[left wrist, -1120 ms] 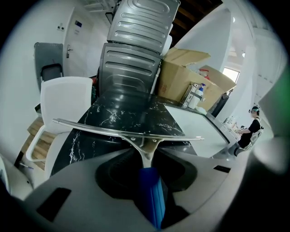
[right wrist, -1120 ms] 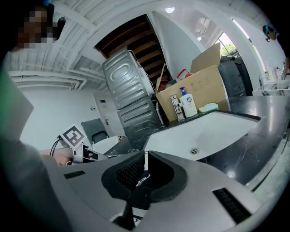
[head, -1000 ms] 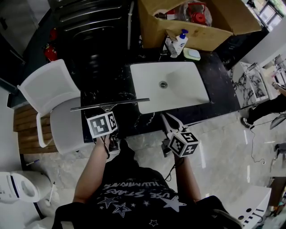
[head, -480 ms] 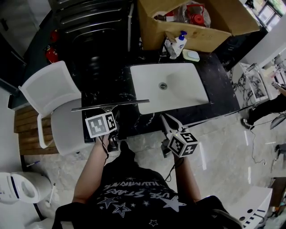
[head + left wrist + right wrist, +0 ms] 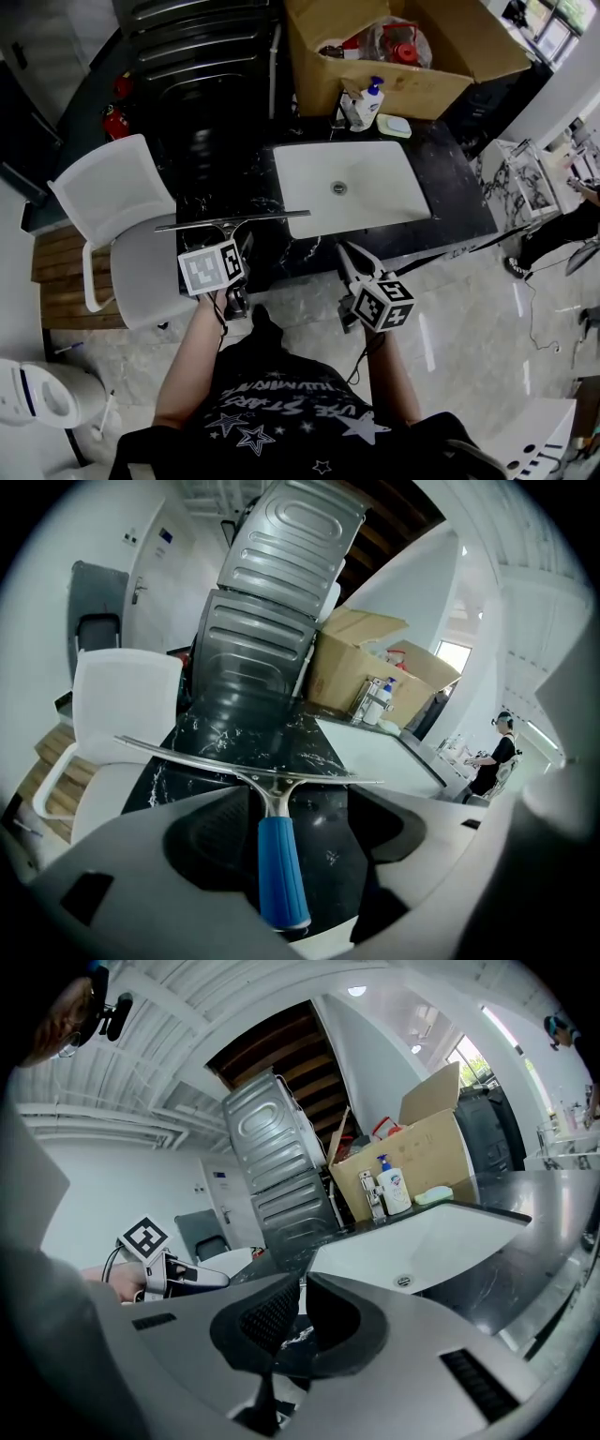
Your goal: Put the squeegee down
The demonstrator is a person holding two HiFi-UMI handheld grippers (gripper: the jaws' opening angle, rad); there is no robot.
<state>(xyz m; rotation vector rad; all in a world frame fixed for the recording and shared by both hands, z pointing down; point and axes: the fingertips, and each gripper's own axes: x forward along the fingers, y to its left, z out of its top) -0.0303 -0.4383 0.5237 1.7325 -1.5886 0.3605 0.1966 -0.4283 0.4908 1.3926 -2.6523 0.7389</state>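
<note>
A white rectangular sink basin [image 5: 384, 187] sits in a black marbled countertop [image 5: 459, 187], with a white pump bottle with a blue top [image 5: 372, 99] and a pale green soap dish [image 5: 395, 126] behind it, in front of a brown cardboard box [image 5: 412, 82], while a white plastic chair [image 5: 103, 192] stands at the counter's left end.

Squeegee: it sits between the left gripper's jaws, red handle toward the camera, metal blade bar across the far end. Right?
The handle is blue, not red; the left gripper view shows it. Otherwise right: the squeegee sits between the opening jaws of the left gripper, blade bar at the far end.
</note>
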